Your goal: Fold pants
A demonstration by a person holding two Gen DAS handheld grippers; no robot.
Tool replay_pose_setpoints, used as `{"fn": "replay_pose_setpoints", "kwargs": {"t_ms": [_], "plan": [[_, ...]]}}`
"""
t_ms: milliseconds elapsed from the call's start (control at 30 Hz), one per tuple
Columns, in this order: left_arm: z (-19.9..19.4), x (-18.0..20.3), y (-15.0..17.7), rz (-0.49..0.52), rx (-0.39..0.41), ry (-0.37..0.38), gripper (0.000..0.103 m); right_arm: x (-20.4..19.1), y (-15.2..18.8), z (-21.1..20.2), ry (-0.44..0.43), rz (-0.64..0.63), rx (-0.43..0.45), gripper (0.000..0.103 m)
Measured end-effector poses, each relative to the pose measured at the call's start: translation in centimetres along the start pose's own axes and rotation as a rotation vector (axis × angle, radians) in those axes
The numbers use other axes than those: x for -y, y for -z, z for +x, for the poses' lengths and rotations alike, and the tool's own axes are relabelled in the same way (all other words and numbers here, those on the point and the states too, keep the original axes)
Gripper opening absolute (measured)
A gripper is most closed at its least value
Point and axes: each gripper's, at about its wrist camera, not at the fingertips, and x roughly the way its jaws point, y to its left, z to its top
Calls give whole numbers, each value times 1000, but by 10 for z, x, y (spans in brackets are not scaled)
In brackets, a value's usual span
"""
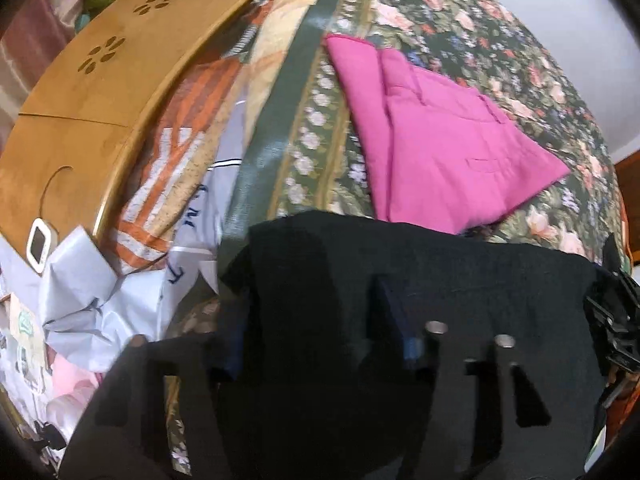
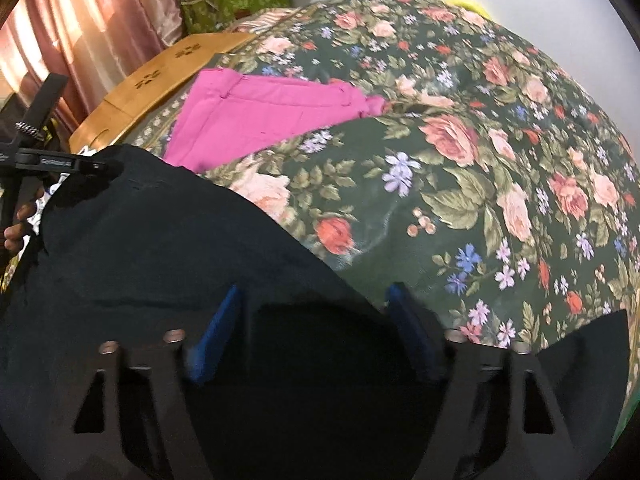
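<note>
My right gripper (image 2: 316, 320) stands wide over the black pants (image 2: 140, 248), which lie on the floral bedspread (image 2: 480, 160) before folded pink pants (image 2: 256, 116). My left gripper (image 1: 316, 320) is dark against the cloth; I cannot tell its spread. Only its view shows crumpled plastic bags (image 1: 92, 300) beside the wooden tray (image 1: 88, 92).

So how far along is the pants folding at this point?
One pair looks done: the pink pants lie folded flat on the floral bedspread. The black pants are in hand, draped over both grippers, the right gripper with jaws apart. How folded they are is unclear; finishing and laying them down remains.
</note>
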Motion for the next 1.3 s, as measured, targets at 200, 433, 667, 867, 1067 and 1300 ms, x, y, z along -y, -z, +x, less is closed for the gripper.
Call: {"fn": "replay_pose_setpoints", "kwargs": {"t_ms": [200, 433, 667, 867, 1067, 1300], "plan": [[-8, 21, 7, 90, 30, -62, 28, -4, 1, 4, -44, 14, -4, 11], [-33, 34, 8, 138, 105, -107, 18, -17, 2, -10, 15, -27, 36, 5], [-87, 50, -7, 157, 240, -105, 18, -13, -21, -65, 91, -39, 185, 5], [-127, 66, -8, 178, 321, -101, 18, -24, -26, -107, 132, -56, 260, 5], [-142, 64, 23, 186, 321, -82, 17, -45, 0, -125, 140, -98, 259, 5], [-155, 55, 64, 171, 332, -47, 17, -72, 37, -148, 121, -116, 261, 5]]}}
